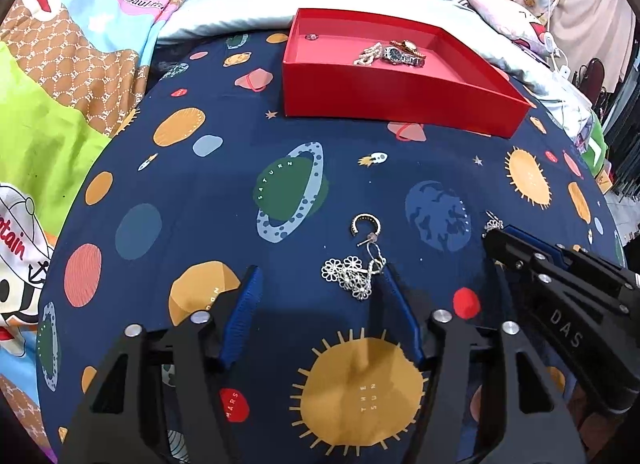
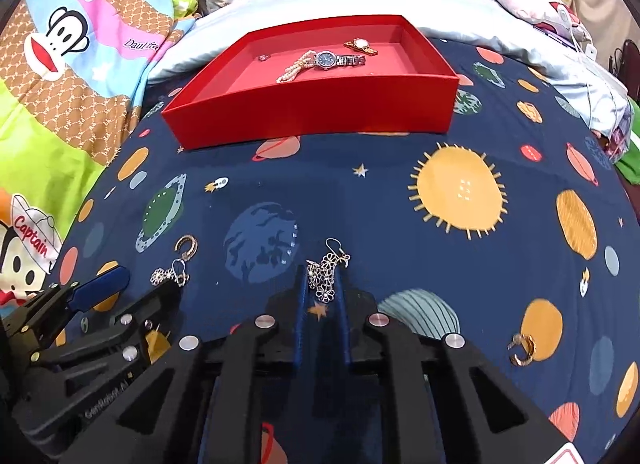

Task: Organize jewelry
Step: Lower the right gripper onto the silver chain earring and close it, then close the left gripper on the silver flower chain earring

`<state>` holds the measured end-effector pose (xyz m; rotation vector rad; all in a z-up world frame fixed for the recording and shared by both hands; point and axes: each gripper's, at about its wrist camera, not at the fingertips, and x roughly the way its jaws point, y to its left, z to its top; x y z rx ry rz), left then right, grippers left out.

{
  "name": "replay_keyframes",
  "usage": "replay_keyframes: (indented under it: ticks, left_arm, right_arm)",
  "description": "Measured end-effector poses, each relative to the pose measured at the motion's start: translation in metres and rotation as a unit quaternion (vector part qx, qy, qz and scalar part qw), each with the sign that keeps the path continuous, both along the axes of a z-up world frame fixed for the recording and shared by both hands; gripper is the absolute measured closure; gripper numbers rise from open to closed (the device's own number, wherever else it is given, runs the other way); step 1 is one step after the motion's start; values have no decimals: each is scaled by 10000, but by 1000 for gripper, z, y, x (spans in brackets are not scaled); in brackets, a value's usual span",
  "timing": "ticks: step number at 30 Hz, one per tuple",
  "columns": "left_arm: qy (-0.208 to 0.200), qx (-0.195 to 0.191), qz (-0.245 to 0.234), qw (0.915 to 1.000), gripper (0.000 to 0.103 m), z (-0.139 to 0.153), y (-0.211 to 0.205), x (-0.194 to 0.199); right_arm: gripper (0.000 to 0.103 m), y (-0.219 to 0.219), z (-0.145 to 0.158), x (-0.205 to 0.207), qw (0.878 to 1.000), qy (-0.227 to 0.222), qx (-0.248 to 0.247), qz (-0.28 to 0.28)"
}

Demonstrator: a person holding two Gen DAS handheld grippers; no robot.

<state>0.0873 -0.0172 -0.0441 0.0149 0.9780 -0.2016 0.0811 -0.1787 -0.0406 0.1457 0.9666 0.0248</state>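
The left claw is black with two long blue fingers. The blue parts have little ridges on them. Round silver screws shine on its black arms. The right claw looks the same: black body, blue fingers, silver screws. White letters "DAS" are on its side.

Both pictures are bright and evenly lit. Soft shadows lie under the red box. The round lens bends everything near the edges, and the corners are black. Edges look slightly blurry.
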Motion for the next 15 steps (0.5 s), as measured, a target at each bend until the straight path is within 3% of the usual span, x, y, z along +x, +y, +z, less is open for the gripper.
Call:
replay_keyframes:
  ticks: [2,15]
  left_arm:
    - [-4,-53,-44,10000,61,1,2,-2]
    - [-53,-280,-224,9993,62,1,-2,-5]
  right_arm:
    - [91,-3,0,-7,10000,13,56,-33]
    - [91,-11,0,-33,9994,134,307,-74]
